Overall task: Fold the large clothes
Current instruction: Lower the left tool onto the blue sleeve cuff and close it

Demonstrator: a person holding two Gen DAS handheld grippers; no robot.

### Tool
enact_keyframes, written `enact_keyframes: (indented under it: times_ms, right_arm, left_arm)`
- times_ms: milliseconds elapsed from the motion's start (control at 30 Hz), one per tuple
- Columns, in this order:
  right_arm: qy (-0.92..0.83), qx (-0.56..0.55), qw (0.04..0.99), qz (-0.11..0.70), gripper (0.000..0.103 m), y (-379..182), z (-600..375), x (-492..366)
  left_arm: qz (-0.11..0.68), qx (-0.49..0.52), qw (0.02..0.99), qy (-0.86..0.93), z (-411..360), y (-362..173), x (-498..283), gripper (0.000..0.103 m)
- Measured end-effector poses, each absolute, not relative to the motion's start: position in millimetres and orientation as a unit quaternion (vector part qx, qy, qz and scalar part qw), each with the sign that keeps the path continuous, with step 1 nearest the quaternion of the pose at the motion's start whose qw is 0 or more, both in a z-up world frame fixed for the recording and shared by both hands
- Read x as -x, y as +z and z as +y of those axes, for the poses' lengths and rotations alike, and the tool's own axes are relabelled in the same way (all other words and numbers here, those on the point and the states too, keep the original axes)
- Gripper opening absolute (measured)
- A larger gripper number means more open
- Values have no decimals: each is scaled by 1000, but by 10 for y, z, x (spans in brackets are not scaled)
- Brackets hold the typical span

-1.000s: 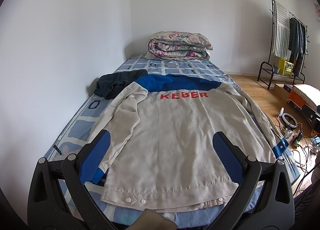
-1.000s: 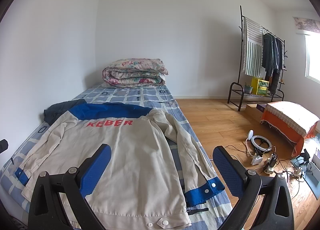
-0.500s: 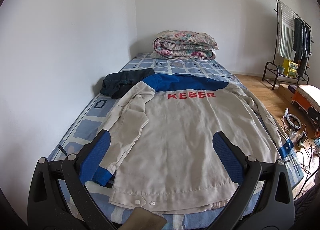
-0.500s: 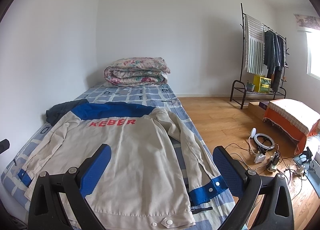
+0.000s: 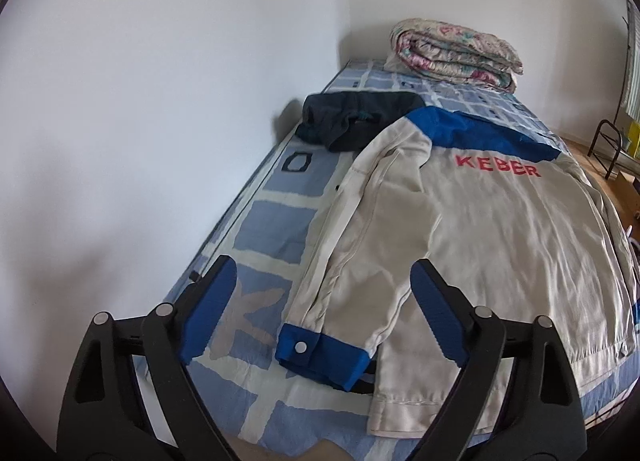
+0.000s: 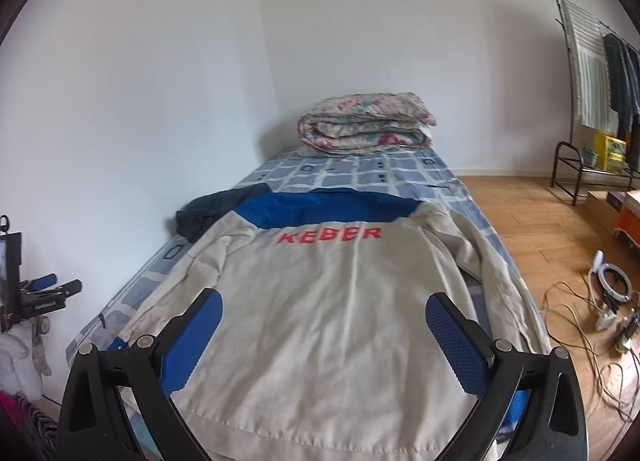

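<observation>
A beige jacket [image 5: 500,237] with blue shoulders and red "KEBER" lettering lies back-up, spread flat on the bed; it also shows in the right wrist view [image 6: 332,301]. Its left sleeve lies along the body and ends in a blue cuff [image 5: 320,357]. My left gripper [image 5: 324,317] is open and empty, just above and in front of that cuff. My right gripper [image 6: 320,341] is open and empty, above the jacket's lower back near the hem. The right sleeve [image 6: 496,285] lies along the bed's right edge.
The bed has a blue checked sheet [image 5: 272,229] and stands against a white wall on its left. A dark garment [image 5: 352,117] lies beside the jacket's left shoulder. A folded floral quilt [image 6: 364,129] sits at the far end. Cables and a ring light [image 6: 608,281] lie on the wooden floor.
My left gripper has swung left and moved closer, now over the left sleeve cuff. My right gripper has moved left, from the right sleeve side to over the jacket's middle.
</observation>
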State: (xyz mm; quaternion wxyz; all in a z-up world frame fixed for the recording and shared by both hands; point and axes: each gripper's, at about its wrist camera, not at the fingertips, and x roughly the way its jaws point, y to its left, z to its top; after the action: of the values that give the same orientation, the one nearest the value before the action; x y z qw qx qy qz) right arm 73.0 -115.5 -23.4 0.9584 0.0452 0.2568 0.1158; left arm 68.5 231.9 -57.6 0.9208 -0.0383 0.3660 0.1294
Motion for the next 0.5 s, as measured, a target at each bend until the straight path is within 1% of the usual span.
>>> enact_keyframes:
  times_ms: [33,67,100,133,167,200,233,333,433,500]
  right_arm:
    - [130,-43,957,255,103,-236,-1068,-794]
    - [141,-42,955,257,103,-251,-971,-871]
    - [147,-43,953,260,102,-269,-903,-935]
    - [159,-47,950,265,100,-306,-829,-1005]
    - [171,-53,946,271,98,-354,-767,-1066]
    - [181,-57,942,277,94,-408,-728,-1119]
    - [194,-58,936,288,88,-479,-675,-1162]
    - [218,-50,917,330,77,-705,-564,-1249]
    - [223,-49,906,356,76,-839,-541,-1294]
    - [224,-48,905,360,76,-834,-547,-1281]
  left_arm:
    - [380,59,914,129,2456,-671,-736,83]
    - [396,77,907,121,2564,-768,-787,82]
    - [412,93,899,117,2673,-876,-833,76]
    - [429,113,889,112,2771,-993,-878,69]
    - [447,135,879,99,2836,-1111,-925,67]
    - [465,163,866,85,2923,-1241,-971,63]
    - [477,183,856,81,2966,-1344,-999,56]
    - [505,215,832,73,3039,-1605,-1079,55]
    - [531,225,814,71,3070,-1822,-1162,55]
    - [542,235,803,80,3138,-1947,-1202,55]
